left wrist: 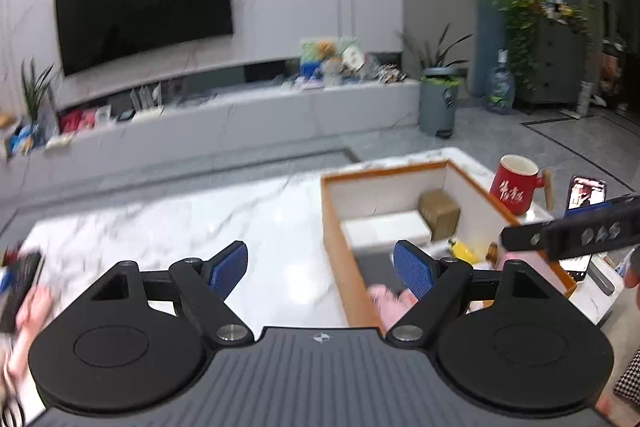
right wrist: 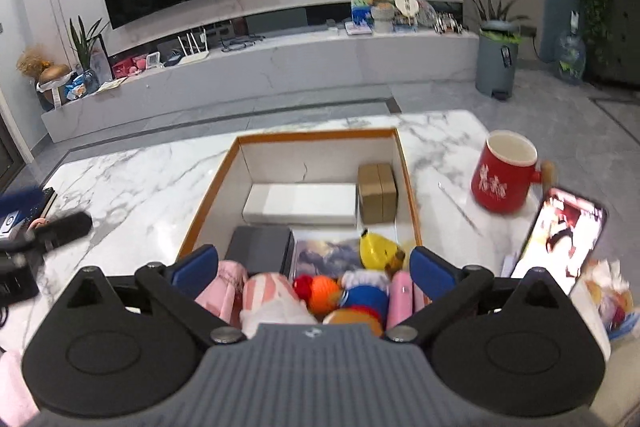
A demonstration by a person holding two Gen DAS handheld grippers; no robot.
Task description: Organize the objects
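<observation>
Clearly both the left gripper (left wrist: 320, 269) and right gripper (right wrist: 314, 265) gape wide (nothing held) above the box (right wrist: 408, 179).

The left tool (left wrist: 320, 269) points forward and somewhat downward, its two blue-padded fingers (left wrist: 226, 269) spread wide with nothing between the pads. The right tool (right wrist: 314, 267) tilts downward too, its blue pads (right wrist: 434, 273) likewise wide apart and gripping nothing. In the left wrist view, a black finger of the right tool (left wrist: 576, 233) reaches in from the right edge. Both tools are apart from each other.
</observation>
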